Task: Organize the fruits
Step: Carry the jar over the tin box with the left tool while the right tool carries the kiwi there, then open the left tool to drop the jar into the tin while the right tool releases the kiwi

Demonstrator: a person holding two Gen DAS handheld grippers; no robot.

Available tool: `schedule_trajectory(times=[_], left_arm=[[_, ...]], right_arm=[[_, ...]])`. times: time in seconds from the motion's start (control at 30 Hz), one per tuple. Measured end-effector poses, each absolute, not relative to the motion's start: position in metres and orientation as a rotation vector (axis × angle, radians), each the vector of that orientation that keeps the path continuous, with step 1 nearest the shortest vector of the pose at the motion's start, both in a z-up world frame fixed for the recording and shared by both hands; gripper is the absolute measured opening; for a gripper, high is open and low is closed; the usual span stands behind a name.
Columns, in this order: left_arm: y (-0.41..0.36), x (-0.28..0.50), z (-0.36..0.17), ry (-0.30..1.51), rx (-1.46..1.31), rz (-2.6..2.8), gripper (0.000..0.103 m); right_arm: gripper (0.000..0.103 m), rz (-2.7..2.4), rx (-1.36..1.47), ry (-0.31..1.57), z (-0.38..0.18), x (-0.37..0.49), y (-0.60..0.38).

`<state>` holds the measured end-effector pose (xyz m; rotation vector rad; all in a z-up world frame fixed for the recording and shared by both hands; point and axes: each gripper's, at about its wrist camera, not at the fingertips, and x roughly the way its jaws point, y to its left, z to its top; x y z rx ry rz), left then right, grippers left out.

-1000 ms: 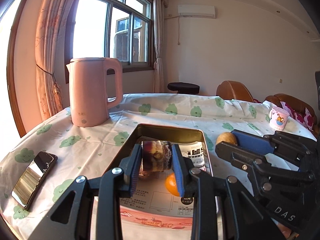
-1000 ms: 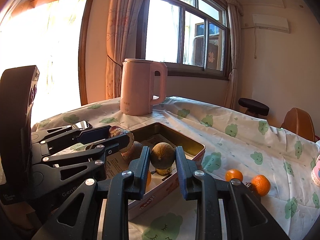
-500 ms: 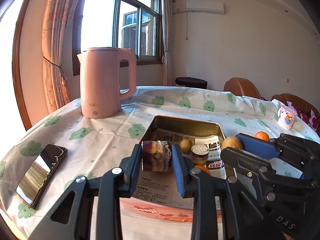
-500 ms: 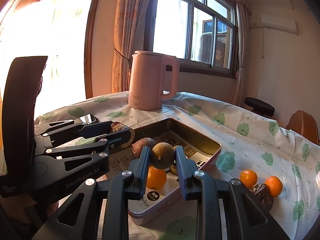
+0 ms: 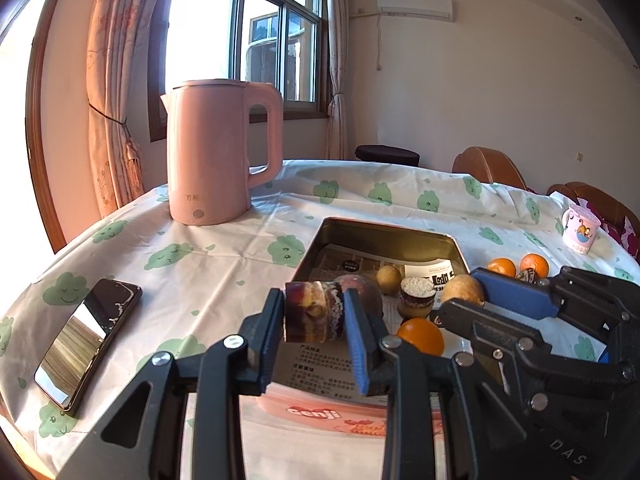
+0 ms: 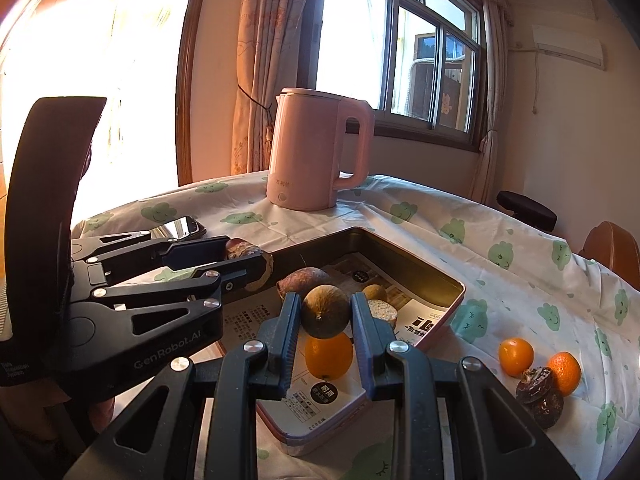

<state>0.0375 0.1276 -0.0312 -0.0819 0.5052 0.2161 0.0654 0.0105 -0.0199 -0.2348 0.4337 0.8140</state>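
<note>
While over the tin (image 6: 448, 280), right tongs (image 6: 326, 318) (closed) pinch brown fruit (image 6: 325, 311).

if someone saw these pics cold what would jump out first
Probably the two tools, each shut on a fruit above the tin tray: the left tool grips a dark mottled fruit, the right tool a round brown fruit. Next, the tall pink kettle by the window, and the loose oranges on the tablecloth to the tray's right.
</note>
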Motion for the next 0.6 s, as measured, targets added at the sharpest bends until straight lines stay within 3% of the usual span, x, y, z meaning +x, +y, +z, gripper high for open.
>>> schedule_trajectory(times=[0.6], left_arm=[[0.128,0.047,-0.039,0.571,-0.077,0.207,0.032]], right_arm=[[0.028,0.847,-0.29,0.537,-0.031,0.076,0.029]])
